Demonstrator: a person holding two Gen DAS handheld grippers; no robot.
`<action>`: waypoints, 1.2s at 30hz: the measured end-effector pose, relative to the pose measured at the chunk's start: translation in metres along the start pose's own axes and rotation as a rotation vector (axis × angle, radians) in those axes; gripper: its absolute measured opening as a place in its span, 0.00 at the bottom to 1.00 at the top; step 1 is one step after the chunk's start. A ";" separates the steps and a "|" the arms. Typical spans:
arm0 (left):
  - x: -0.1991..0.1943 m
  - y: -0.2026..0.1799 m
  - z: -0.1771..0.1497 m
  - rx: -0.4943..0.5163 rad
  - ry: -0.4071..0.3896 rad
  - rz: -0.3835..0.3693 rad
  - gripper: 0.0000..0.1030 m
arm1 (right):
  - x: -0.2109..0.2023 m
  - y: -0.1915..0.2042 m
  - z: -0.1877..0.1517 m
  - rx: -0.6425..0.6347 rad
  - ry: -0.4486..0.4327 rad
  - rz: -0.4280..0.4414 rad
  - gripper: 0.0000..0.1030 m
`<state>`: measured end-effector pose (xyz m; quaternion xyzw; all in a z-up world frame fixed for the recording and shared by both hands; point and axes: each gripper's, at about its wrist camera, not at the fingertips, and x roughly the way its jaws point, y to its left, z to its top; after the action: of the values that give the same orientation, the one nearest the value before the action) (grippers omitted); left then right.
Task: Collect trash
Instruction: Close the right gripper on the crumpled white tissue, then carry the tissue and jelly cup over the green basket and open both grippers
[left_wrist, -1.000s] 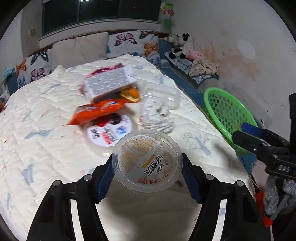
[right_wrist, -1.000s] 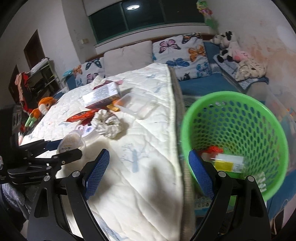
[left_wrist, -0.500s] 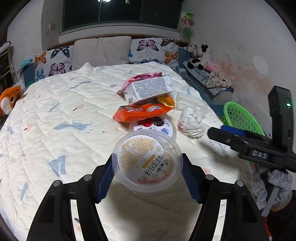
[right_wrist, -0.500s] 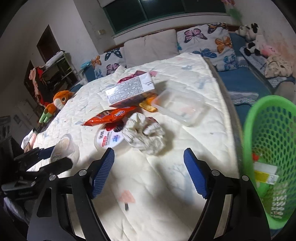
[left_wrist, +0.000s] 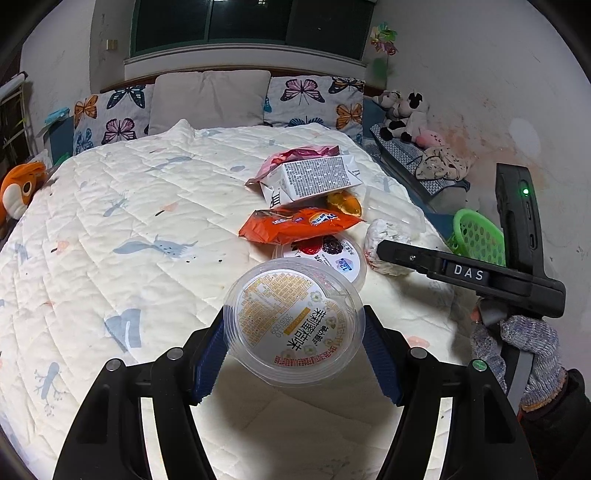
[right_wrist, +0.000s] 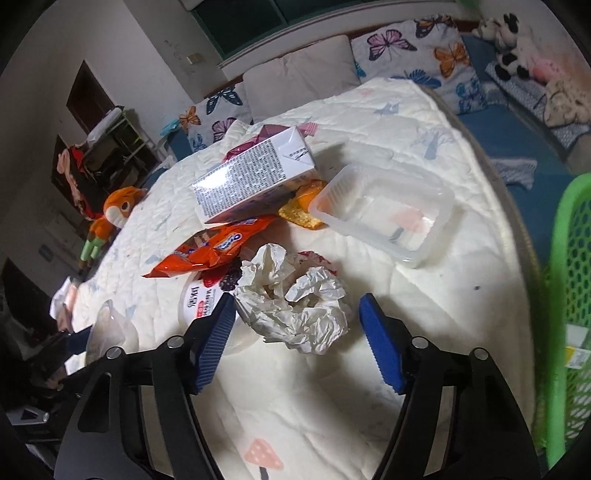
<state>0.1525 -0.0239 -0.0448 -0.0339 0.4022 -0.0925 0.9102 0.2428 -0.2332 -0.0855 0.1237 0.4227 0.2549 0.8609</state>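
Observation:
My left gripper (left_wrist: 293, 345) is shut on a clear plastic cup with a printed lid (left_wrist: 293, 321) and holds it above the bed. My right gripper (right_wrist: 297, 336) is open, its jaws on either side of a crumpled white paper wad (right_wrist: 295, 299) lying on the quilt; the wad also shows in the left wrist view (left_wrist: 384, 240). Behind it lie an orange snack bag (right_wrist: 210, 249), a white carton (right_wrist: 255, 173), a clear plastic tray (right_wrist: 384, 210) and a round printed lid (left_wrist: 332, 251). The green trash basket (right_wrist: 572, 295) stands to the right of the bed.
The white quilted bed (left_wrist: 129, 229) has pillows (left_wrist: 210, 99) at its head. An orange plush toy (right_wrist: 118, 206) lies at the left edge. Stuffed animals (left_wrist: 410, 114) sit on a bench by the right wall. The basket holds some trash (right_wrist: 576, 354).
My right gripper has swung left from the green basket over the bed and down around the paper wad. My left gripper has kept the cup and turned left towards the bed's middle.

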 end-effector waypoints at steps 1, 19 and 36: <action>0.000 0.000 0.000 0.000 0.000 0.000 0.64 | 0.000 0.001 0.000 -0.002 0.001 0.004 0.65; 0.000 -0.028 0.013 0.050 -0.010 -0.042 0.64 | -0.066 -0.012 -0.020 -0.006 -0.108 -0.047 0.54; 0.027 -0.146 0.051 0.219 -0.014 -0.192 0.64 | -0.151 -0.123 -0.053 0.141 -0.180 -0.335 0.57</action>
<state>0.1872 -0.1727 -0.0105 0.0266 0.3783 -0.2224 0.8982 0.1648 -0.4190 -0.0698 0.1340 0.3757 0.0659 0.9146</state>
